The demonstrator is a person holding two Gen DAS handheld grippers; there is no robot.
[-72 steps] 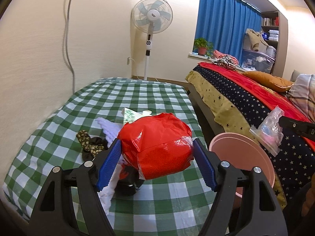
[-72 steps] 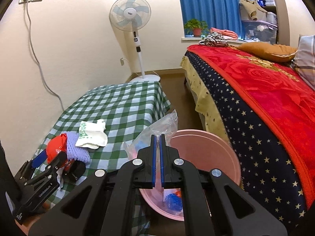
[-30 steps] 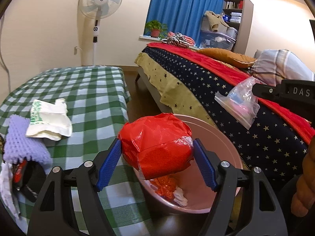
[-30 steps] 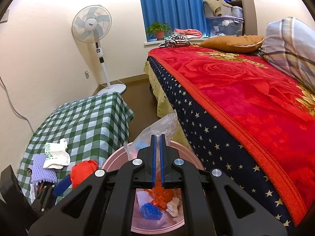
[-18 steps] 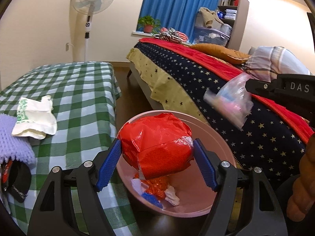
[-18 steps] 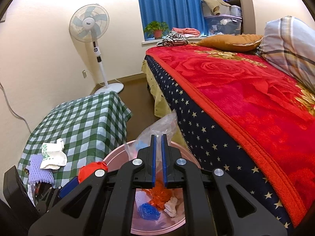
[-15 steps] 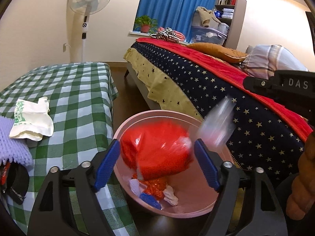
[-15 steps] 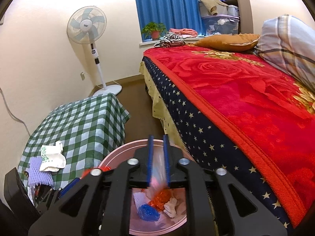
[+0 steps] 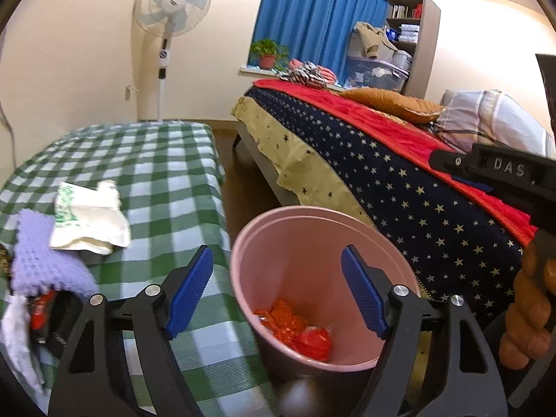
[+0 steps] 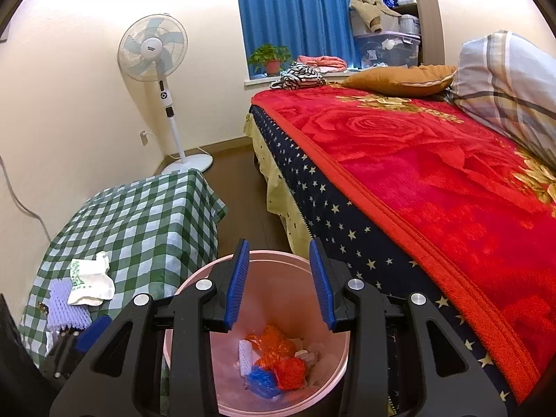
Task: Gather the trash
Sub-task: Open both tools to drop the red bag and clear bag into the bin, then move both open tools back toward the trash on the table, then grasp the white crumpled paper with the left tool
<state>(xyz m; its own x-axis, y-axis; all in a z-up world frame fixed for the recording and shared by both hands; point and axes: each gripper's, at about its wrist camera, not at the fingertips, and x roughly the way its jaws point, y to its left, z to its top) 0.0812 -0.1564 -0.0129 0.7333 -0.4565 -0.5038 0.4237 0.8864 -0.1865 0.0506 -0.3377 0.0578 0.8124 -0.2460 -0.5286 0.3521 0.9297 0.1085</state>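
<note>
A pink trash bin [image 9: 267, 229] stands on the floor between the checkered table and the bed; it also shows in the right wrist view [image 10: 194, 278]. Red, orange, blue and white trash [image 10: 278, 365] lies at its bottom, also seen in the left wrist view [image 9: 299, 330]. My left gripper [image 9: 276, 292] is open and empty above the bin's near rim. My right gripper [image 10: 279, 285] is open and empty right above the bin. A white crumpled wrapper [image 9: 88, 219] and a purple knitted piece [image 9: 45, 260] lie on the table.
The green checkered table [image 9: 146, 160] is at the left, with a small pile of mixed items [image 9: 31, 316] at its near left. A bed with a red and starred blanket [image 10: 434, 180] fills the right. A standing fan [image 10: 156, 55] is by the wall.
Both grippers opened over the bin. The red bag dropped from the left gripper and the clear plastic bag dropped from the right gripper into the bin.
</note>
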